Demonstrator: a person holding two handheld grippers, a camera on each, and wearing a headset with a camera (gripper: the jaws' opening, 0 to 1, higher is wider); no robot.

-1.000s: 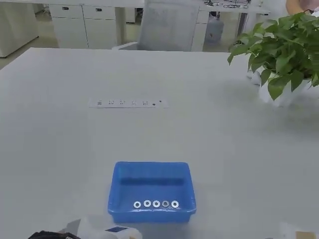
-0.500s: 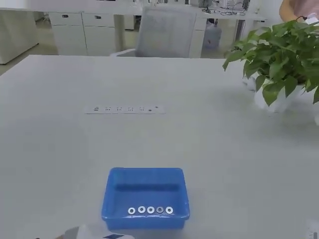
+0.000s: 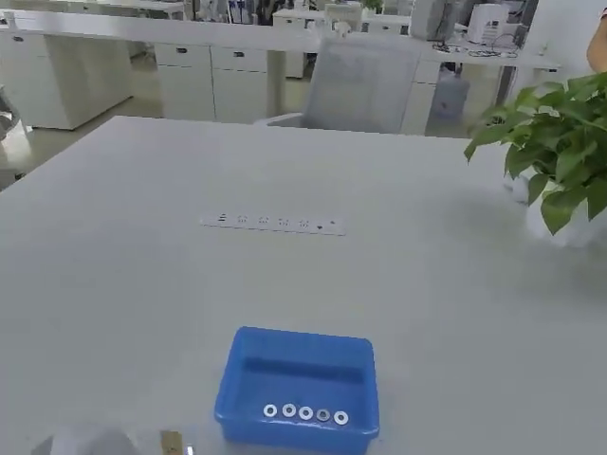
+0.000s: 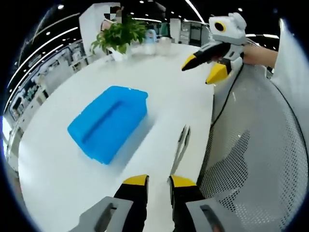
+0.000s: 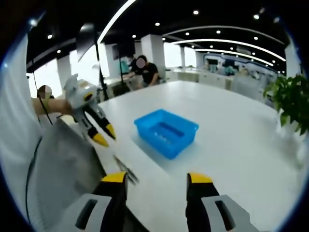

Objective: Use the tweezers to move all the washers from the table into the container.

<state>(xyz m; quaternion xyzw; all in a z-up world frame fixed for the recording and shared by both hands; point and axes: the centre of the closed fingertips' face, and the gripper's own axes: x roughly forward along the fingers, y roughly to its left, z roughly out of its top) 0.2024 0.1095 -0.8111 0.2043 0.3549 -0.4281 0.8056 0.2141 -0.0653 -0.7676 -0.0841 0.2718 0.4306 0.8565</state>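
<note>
- Head view: five washers (image 3: 305, 413) are sitting in the blue container (image 3: 302, 374), at 6 o'clock.
- Left gripper (image 4: 158, 182) jaws are standing slightly parted, empty; tweezers (image 4: 181, 147) are lying at 12 o'clock on the table (image 4: 159, 87).
- Right gripper (image 5: 157, 178) jaws are gaping wide, empty.

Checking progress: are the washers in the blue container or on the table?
In: five small metal washers sit inside the blue plastic container.

Five small silver metal washers (image 3: 305, 413) are lying in a straight row inside the rectangular blue plastic container (image 3: 285, 432), near its front wall. Slim metal tweezers (image 4: 181, 147) are lying flat near the table's edge, apart from the container.
</note>
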